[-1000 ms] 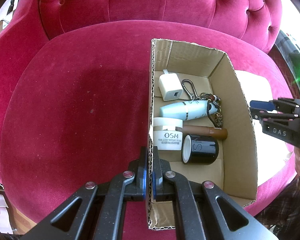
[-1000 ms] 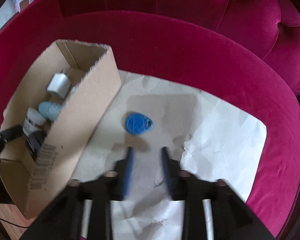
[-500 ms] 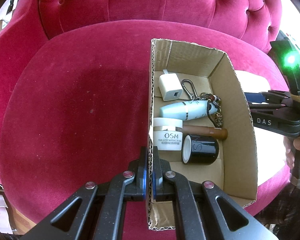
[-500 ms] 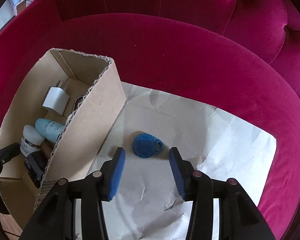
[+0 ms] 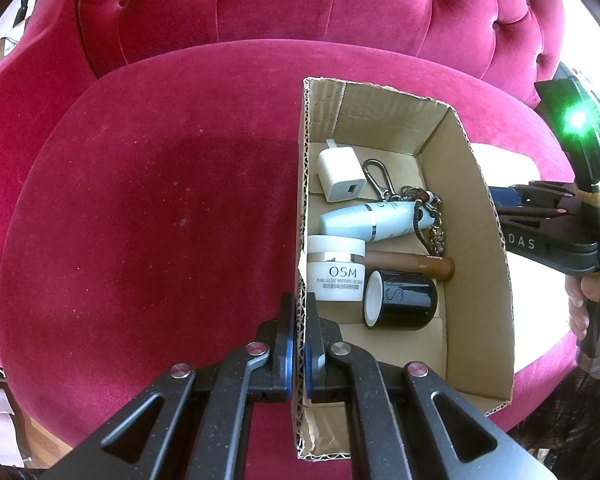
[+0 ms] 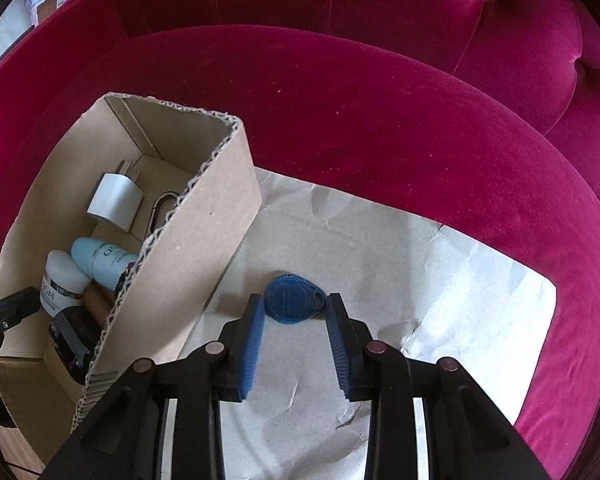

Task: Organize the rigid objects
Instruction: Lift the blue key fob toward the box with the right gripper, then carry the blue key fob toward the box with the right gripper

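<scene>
A blue key fob (image 6: 294, 299) lies flat on white paper (image 6: 440, 280) to the right of a cardboard box (image 6: 204, 240). My right gripper (image 6: 294, 312) is open, low over the paper, with its fingertips on either side of the fob. My left gripper (image 5: 299, 316) is shut on the box's left wall (image 5: 300, 200). The box holds a white charger (image 5: 340, 174), a carabiner keychain (image 5: 380, 180), a light blue bottle (image 5: 370, 220), a white OSM jar (image 5: 336, 268), a brown tube (image 5: 412, 264) and a black jar (image 5: 400, 300).
Everything rests on a magenta velvet chair seat (image 5: 160, 220) with a tufted back (image 5: 300, 4) behind. The right gripper's body (image 5: 556, 220) and the hand holding it show beyond the box's right wall. The paper's right edge (image 6: 548, 292) lies close to the seat rim.
My right gripper has moved forward and down, so the key fob now sits between its open fingertips. The left gripper and the box have not moved.
</scene>
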`<state>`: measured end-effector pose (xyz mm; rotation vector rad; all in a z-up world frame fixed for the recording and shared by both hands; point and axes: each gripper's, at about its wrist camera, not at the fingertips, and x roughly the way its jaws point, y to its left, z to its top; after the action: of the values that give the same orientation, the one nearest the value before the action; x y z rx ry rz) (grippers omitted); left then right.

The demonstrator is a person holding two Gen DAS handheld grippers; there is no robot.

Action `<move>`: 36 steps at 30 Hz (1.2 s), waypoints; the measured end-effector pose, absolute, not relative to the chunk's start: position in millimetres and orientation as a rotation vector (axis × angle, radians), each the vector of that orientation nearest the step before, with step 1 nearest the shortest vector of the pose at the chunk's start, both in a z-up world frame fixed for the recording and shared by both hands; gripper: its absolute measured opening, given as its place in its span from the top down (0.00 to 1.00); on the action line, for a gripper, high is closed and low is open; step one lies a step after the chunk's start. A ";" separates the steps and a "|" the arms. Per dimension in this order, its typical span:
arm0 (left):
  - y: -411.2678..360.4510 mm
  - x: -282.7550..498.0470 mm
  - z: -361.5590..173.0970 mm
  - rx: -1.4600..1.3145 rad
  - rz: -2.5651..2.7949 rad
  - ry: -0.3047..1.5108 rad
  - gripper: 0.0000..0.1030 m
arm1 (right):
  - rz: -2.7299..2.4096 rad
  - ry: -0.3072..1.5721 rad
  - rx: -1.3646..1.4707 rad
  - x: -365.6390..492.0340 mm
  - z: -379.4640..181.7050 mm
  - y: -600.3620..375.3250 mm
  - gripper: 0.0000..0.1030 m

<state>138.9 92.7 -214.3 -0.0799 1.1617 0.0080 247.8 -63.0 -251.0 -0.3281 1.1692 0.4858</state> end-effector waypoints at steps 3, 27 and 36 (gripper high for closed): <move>92.7 138.9 -214.3 -0.080 0.008 1.162 0.97 | 0.482 1.170 -0.336 247.5 -253.6 -67.2 1.00; 90.3 140.2 -211.7 -0.073 0.012 1.162 0.97 | 0.736 1.084 -0.338 277.3 -239.6 -83.7 0.56; 88.6 140.7 -211.2 -0.069 0.013 1.164 0.97 | 0.817 1.007 -0.414 282.7 -245.2 -85.8 0.46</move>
<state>140.7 88.6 -211.2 -0.0695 1.1644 0.0127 282.7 -85.8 -245.2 -0.4136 1.0072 0.8174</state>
